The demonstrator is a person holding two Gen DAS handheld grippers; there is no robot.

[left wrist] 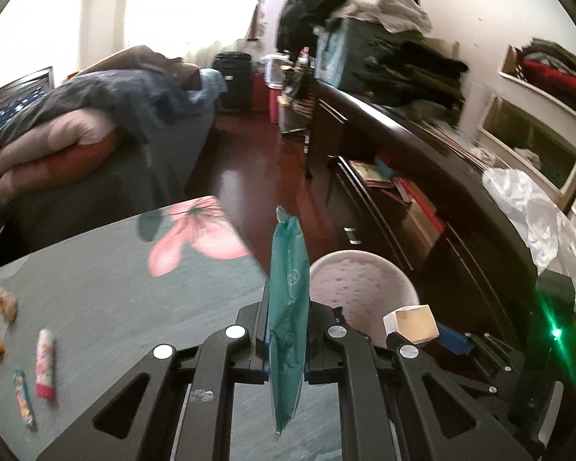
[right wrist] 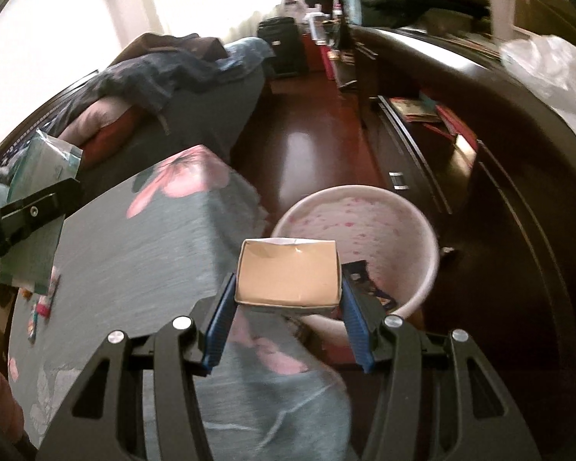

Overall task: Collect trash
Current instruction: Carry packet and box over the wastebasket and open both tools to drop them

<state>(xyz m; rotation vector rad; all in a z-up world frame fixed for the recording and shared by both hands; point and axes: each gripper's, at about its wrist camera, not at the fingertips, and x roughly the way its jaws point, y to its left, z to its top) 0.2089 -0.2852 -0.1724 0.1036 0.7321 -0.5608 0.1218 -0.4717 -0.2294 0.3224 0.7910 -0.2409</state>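
No readable brand anywhere: we see only a faint round emblem on the teal wrapper (left wrist: pixel 288 307), its lettering too blurred to make out. The small wrappers (left wrist: pixel 44 361) on the near left of the floral tablecloth (left wrist: pixel 134 288) show colourful print, also illegible. The dark scraps inside the pink bin (right wrist: pixel 364 223) are partly hidden behind the right gripper's pad, so we cannot say what they are.

The left gripper (left wrist: pixel 287 340) is clamped tight on the teal wrapper, which stands upright between its pads above the table's right edge, with the bin just to its right. The right gripper (right wrist: pixel 288 307) has its jaws spread wide and pressed against both sides of a small open cardboard box (right wrist: pixel 288 274), held at the bin's near rim, beside the table corner.
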